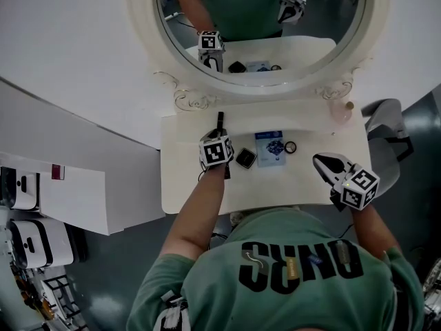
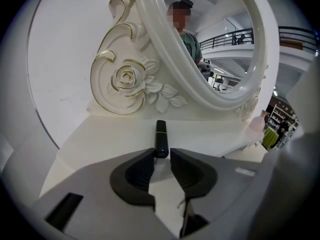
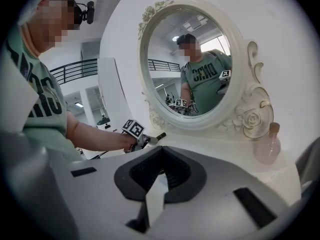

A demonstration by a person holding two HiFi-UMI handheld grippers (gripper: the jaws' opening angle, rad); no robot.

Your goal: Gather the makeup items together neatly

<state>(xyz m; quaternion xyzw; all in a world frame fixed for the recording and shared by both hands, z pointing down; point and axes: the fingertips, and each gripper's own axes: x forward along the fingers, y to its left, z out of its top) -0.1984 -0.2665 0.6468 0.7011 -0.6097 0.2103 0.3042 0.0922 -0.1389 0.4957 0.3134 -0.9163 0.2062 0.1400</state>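
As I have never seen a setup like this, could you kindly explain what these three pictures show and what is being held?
There is no robot here. A person holds a hand-held gripper in each hand, a two-jaw clamp carrying a marker cube. One picture comes from a camera on the person's head, looking down at a white dressing table with an oval mirror. The other two come from cameras riding on each gripper, looking along its jaws.

On the table lie a small black square case, a blue packet and a small round item. A pink bottle stands at the back right, beside the mirror's frame.

The left hand-held gripper is closed on the end of a black tube. The right hand-held gripper has its jaws together, with nothing between them.
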